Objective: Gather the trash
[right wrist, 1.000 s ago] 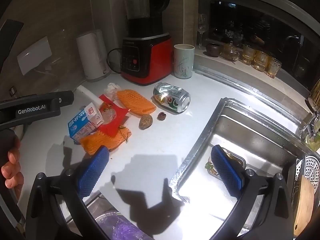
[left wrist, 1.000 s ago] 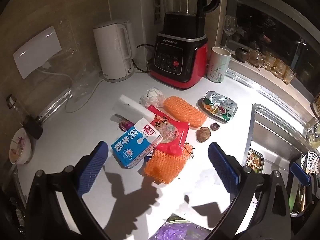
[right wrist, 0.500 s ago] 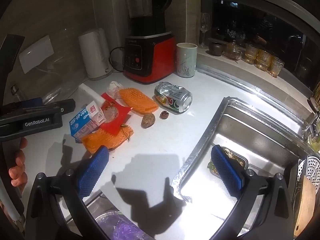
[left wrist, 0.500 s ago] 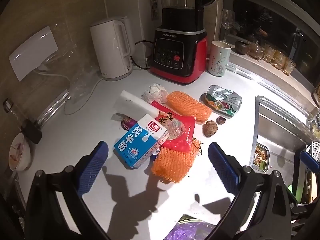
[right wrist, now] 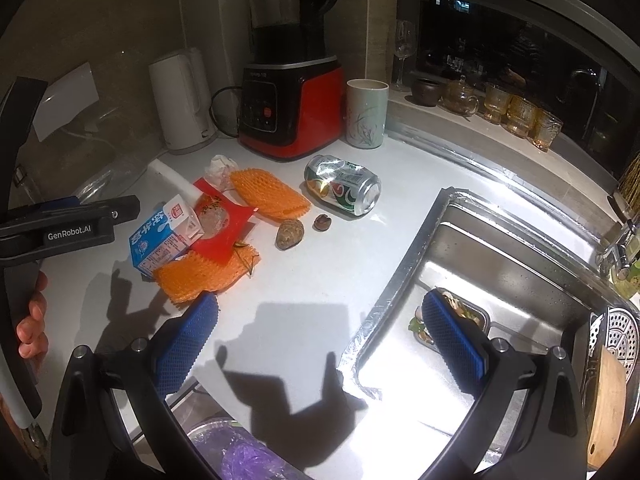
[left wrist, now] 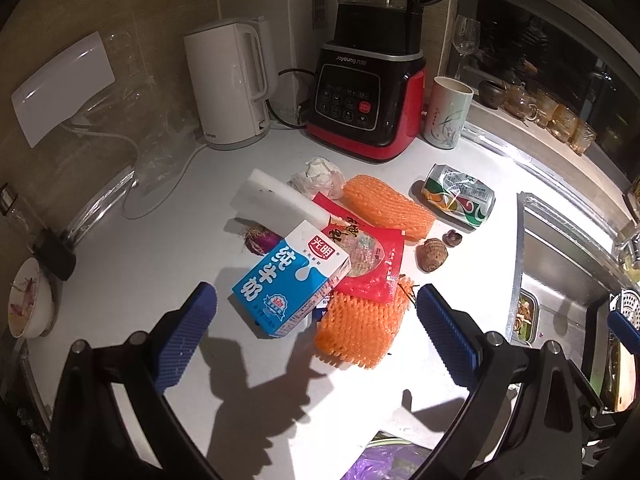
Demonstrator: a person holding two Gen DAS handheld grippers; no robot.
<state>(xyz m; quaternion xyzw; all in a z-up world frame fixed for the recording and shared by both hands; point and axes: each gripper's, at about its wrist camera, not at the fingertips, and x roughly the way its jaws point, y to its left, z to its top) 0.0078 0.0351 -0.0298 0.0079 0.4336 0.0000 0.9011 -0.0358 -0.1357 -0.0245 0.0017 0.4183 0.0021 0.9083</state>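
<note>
A pile of trash lies on the white counter: a blue and white milk carton, two orange foam nets, a red packet, a crumpled tissue, a white block, a crushed can and a brown shell. My left gripper is open and empty, just above the carton and the near net. My right gripper is open and empty, over the counter edge by the sink. The left gripper's body shows in the right wrist view.
A white kettle, a red blender and a cup stand at the back. The steel sink is at the right. A purple-lined bin sits below the counter front. A bowl is far left.
My left gripper has moved forward toward the trash pile, which now looks larger and closer. My right gripper has barely shifted. Both stay open.
</note>
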